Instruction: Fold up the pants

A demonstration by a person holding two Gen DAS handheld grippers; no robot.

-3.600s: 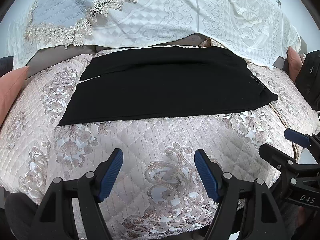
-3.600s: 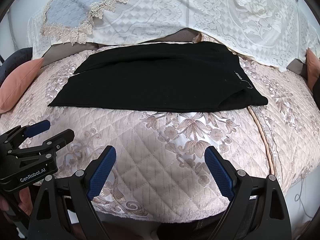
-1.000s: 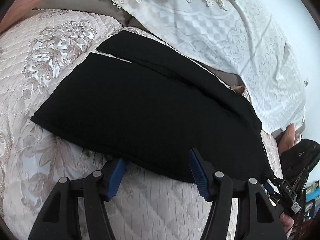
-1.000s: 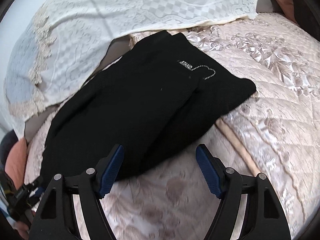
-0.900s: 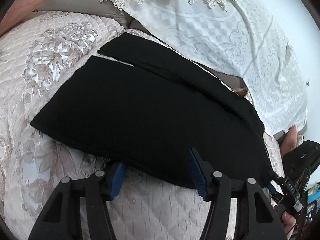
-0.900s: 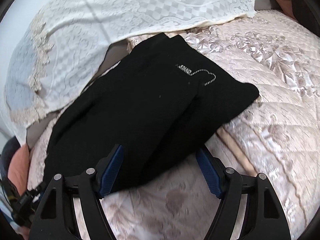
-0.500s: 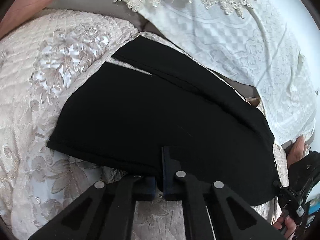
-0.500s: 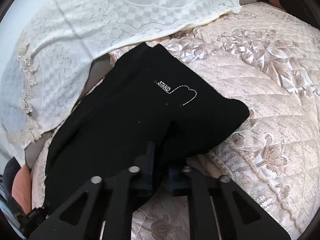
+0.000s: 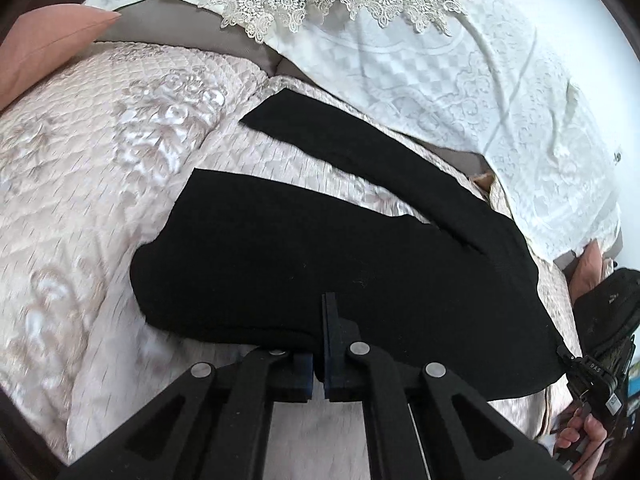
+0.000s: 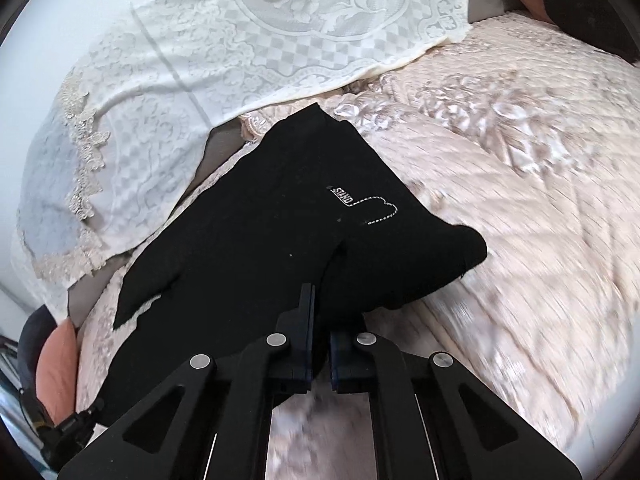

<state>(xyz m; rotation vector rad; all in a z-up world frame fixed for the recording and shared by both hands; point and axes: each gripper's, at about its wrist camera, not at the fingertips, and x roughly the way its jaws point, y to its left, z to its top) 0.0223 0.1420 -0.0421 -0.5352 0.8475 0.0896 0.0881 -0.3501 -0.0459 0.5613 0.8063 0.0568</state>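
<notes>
- Pants (image 9: 360, 264): black, laid out on the pale pink quilted bedspread (image 9: 100, 168), which is the biggest thing here. They cover the middle of it, with the near long edge pulled up off the quilt and the far leg (image 9: 360, 148) still flat.
- Lace throw (image 9: 420, 68) is draped over the headboard end behind the pants, touching or just overlapping their far edge. A pink cushion (image 9: 44, 44) sits off at the far left corner.
- Progress, my read: very early. The 2 legs are split apart with a strip of quilt showing between them in the left view, so the lengthwise fold, 1 leg over the other, isn't done yet. After that there are still the crosswise folds to get it compact.
- The waist end with the small white "STAND" label (image 10: 344, 197) shows in the right view, with its near corner (image 10: 464, 252) lifted.
- Left gripper (image 9: 320, 364): jaws pinched closed on the near edge of the pants, around mid-leg, with the cloth bunched right at the tips.
- Right gripper (image 10: 318, 348): also clamped down on the near edge, closer to the waist end, with black fabric caught between the pads.
- So both grabs look set. What's left is basically all the actual folding.
</notes>
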